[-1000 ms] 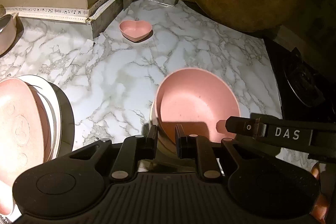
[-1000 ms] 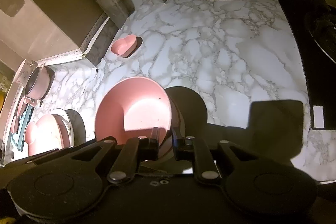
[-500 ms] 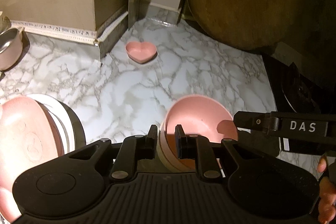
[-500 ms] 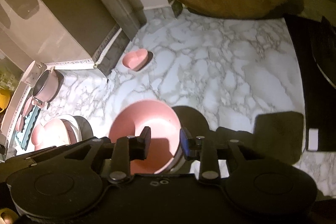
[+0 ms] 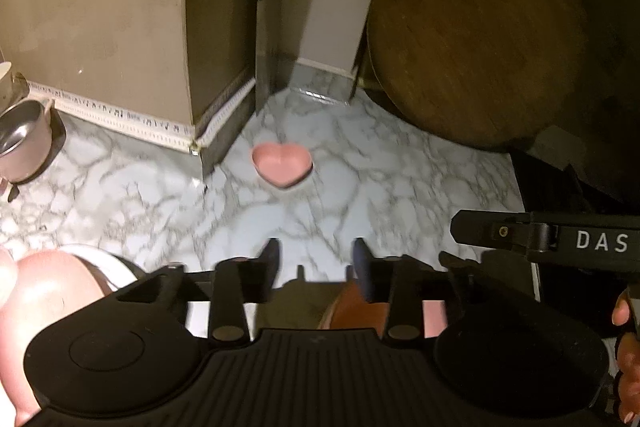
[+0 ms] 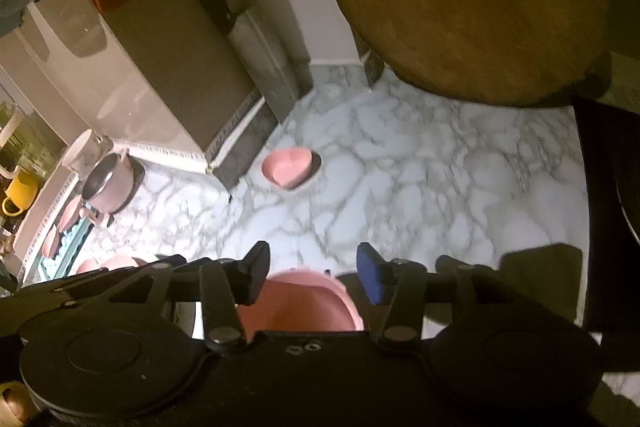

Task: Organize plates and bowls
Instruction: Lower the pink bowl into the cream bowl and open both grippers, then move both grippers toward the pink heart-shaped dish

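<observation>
Now both grippers, left gripper (image 5: pixel 316 259) and right gripper (image 6: pixel 312 269), had just spread their fingers apart, empty, above the pink bowl (image 6: pixel 300 301).

White letters "DAS" on right tool's (image 5: pixel 544 235) black arm, left wrist view.

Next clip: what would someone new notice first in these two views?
A small pink heart-shaped bowl sits alone on the marble counter, near the corner. A big round wooden board leans behind it on the right. A larger pink bowl lies just beneath the open right tool.
</observation>
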### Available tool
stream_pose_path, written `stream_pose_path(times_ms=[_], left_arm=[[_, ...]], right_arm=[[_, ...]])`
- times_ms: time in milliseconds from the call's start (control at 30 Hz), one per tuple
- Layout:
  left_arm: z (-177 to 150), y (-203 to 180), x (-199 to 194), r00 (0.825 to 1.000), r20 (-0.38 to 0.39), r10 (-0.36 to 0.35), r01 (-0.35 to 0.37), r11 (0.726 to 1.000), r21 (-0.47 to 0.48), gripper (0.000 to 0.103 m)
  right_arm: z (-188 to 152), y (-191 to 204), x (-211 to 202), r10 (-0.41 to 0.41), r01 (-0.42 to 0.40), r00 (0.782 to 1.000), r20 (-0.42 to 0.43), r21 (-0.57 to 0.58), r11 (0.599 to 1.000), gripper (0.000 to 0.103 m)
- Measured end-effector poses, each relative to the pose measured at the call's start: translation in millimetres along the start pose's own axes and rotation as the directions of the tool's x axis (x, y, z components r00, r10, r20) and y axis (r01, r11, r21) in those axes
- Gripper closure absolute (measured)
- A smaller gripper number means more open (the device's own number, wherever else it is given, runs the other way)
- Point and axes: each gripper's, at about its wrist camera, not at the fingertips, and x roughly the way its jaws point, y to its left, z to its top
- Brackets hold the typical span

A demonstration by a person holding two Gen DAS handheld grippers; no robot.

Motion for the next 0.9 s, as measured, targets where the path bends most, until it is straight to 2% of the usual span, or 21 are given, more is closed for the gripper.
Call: stream_pose_path(times_ms=[33,67,233,367,467,733,900], left_arm=[[3.3,0.3,2.0,1.0,0.007,0.007,-0.007,1.0,-0.001,0.047],[6.5,0.8,4.1,1.0,0.015,0.014,-0.014,1.0,-0.002,0.045],[23.7,5.7,22.1,0.999,0.013,0.03,-0.03,0.999,-0.018,0.044],[34.7,11.1,37.1,0.999,0.014,0.044,-0.044,0.998,-0.037,0.034],[41.1,14.3,49.5,0.999,0.003,0.053,-0.053,0.997,-0.049,0.034],[57.6,26.9,81.9,0.997,-0.025,0.076,-0.078,0.993,-0.09,0.033],[62.5,38.2,102.8,0.995,-0.053,0.083,-0.089,0.988,-0.124,0.033]], right_arm=[[3.5,-0.7,1.3,0.003,-0.003,1.0,0.003,-0.002,1.0,0.051],[6.6,-1.3,2.9,0.005,-0.005,1.0,0.005,-0.006,1.0,0.049],[23.9,-5.5,16.2,0.011,-0.01,1.0,0.008,-0.026,1.0,0.04],[38.5,-10.4,31.6,0.017,-0.017,1.0,-0.002,-0.031,0.999,0.035],[49.0,-12.7,42.9,0.031,-0.031,0.999,-0.013,-0.036,0.999,0.033],[74.9,-20.4,77.5,0.063,-0.065,0.997,-0.047,-0.028,0.998,0.012],[87.2,-29.5,104.3,0.069,-0.068,0.994,-0.085,0.011,0.998,0.01]])
